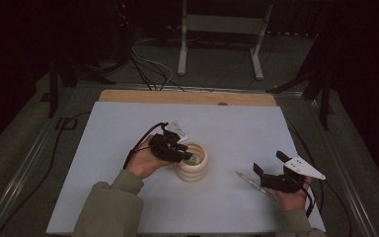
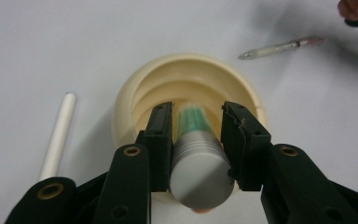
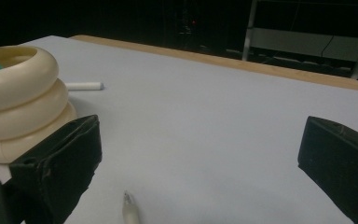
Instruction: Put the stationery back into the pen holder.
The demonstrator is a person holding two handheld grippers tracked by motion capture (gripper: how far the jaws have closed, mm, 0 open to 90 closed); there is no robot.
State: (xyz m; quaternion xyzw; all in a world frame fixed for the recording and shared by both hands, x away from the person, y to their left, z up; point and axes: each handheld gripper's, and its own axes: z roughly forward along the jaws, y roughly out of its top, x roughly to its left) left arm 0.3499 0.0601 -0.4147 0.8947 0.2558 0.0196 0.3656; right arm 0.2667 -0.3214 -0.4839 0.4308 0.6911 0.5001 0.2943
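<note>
We tilt our left gripper [image 1: 187,154] downward, jaws clamped (on something grey), while our right gripper [image 1: 268,168] rests low with jaws spread wide.

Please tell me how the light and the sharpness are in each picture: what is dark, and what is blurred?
High view: dim overall, the room behind nearly black, the white table the brightest part. Left gripper view: bright and even, but the marker between the jaws is out of focus, its green end smeared, while the cream holder stays fairly sharp. Right gripper view: dark background, near jaws soft, pen slightly blurred.

Olive-green sleeves [image 1: 109,205] cover both forearms; black grippers with brass-ringed screw holes [image 2: 132,150], black cable [image 1: 138,143], grey three-cornered plate [image 1: 303,167].
</note>
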